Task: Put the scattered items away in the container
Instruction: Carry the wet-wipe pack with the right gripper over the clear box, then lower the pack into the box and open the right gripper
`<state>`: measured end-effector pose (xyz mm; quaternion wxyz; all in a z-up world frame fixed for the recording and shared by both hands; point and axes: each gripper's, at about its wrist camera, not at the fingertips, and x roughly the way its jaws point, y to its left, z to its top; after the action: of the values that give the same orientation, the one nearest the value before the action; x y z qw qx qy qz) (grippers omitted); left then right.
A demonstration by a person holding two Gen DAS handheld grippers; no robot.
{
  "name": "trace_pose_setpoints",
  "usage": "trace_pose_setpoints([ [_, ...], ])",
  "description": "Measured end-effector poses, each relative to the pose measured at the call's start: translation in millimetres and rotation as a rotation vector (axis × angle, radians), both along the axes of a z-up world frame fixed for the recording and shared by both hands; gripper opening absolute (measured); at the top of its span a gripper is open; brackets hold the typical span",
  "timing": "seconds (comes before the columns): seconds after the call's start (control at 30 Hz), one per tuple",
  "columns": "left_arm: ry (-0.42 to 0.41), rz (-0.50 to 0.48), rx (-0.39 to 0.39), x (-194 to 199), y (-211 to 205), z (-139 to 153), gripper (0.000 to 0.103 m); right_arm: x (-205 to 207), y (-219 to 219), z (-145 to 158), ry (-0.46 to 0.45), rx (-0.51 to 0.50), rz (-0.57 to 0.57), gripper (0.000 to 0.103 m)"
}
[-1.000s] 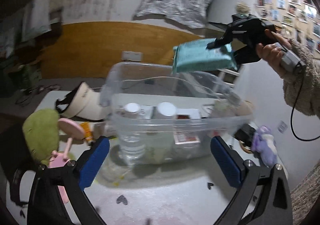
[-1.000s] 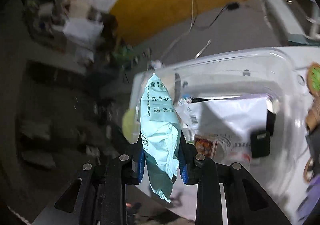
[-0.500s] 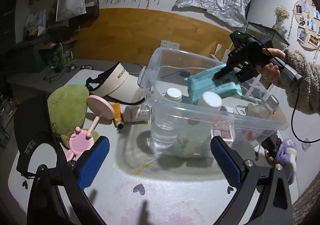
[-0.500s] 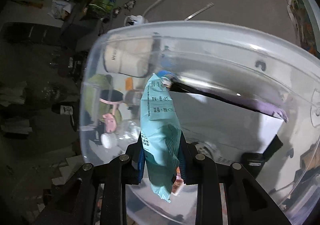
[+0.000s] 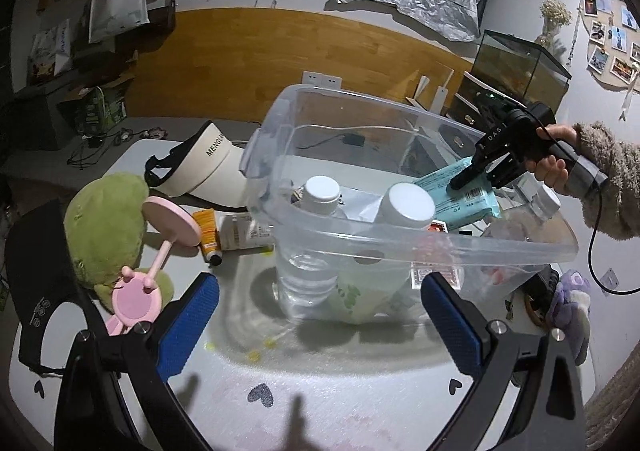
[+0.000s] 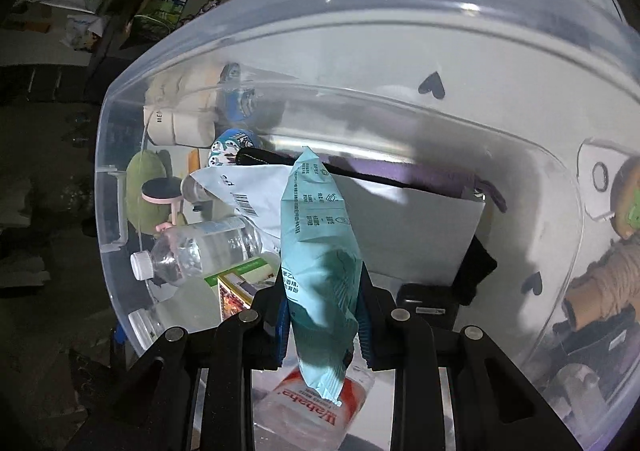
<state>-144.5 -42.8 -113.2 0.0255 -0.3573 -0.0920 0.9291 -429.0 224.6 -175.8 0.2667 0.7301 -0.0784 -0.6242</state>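
Observation:
A clear plastic bin (image 5: pixel 400 247) stands on the white table, holding bottles, a white mailer and small boxes. My right gripper (image 6: pixel 322 325) is shut on a teal wipes packet (image 6: pixel 316 243) and reaches down inside the bin (image 6: pixel 360 15); in the left wrist view the same gripper (image 5: pixel 476 175) holds the packet (image 5: pixel 460 199) over the bin's right side. My left gripper (image 5: pixel 316 315) hangs open in front of the bin, nothing between its blue pads (image 5: pixel 188 323). Left of the bin lie a green plush (image 5: pixel 104 227), a pink stand mirror (image 5: pixel 160 247), an orange tube (image 5: pixel 208 235) and a white visor (image 5: pixel 204 167).
A black cap (image 5: pixel 36 283) lies at the table's left edge. A purple plush (image 5: pixel 568 303) sits at the right edge. A person's hand and fuzzy sleeve (image 5: pixel 600 179) hold the right gripper. Beyond the table are a wooden wall panel and a glass tank (image 5: pixel 516 67).
My right gripper has sunk from above the bin down into it, still carrying the teal packet. My left gripper has tipped down, so more of the table and the scattered items shows.

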Motion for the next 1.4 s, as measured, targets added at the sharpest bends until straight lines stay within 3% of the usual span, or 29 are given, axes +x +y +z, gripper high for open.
trace_pose_setpoints([
  [0.17, 0.001, -0.013, -0.004, -1, 3, 1, 0.102, 3, -6, -2, 0.031, 0.089, 0.049, 0.029],
  [0.33, -0.001, -0.011, 0.002, -1, 1, 1, 0.102, 12, -12, 8, 0.175, 0.268, 0.137, 0.052],
  [0.53, 0.002, -0.014, 0.004, 1, 1, 0, 0.102, 22, -16, 23, 0.272, 0.423, 0.201, 0.053],
  [0.63, 0.003, -0.012, 0.005, 2, 1, 0, 0.102, 28, -26, 41, 0.394, 0.488, 0.260, 0.053],
  [0.7, 0.003, -0.008, 0.009, 3, 0, 0, 0.102, 29, -33, 51, 0.430, 0.456, 0.296, 0.052],
  [0.77, 0.000, -0.005, 0.012, 2, 0, -1, 0.102, 26, -39, 50, 0.420, 0.422, 0.318, 0.052],
  [0.83, 0.001, -0.003, 0.013, 2, 0, -2, 0.102, 22, -46, 40, 0.401, 0.389, 0.346, 0.045],
  [1.03, 0.001, -0.003, 0.008, 1, 2, -2, 0.102, 13, -72, -5, 0.364, 0.377, 0.483, 0.045],
  [1.2, -0.002, 0.001, 0.005, 1, 0, -3, 0.102, 14, -63, -37, 0.318, 0.517, 0.524, 0.045],
  [1.4, -0.015, -0.001, 0.016, 0, -1, -7, 0.102, 10, -44, -37, 0.248, 0.629, 0.471, 0.045],
])
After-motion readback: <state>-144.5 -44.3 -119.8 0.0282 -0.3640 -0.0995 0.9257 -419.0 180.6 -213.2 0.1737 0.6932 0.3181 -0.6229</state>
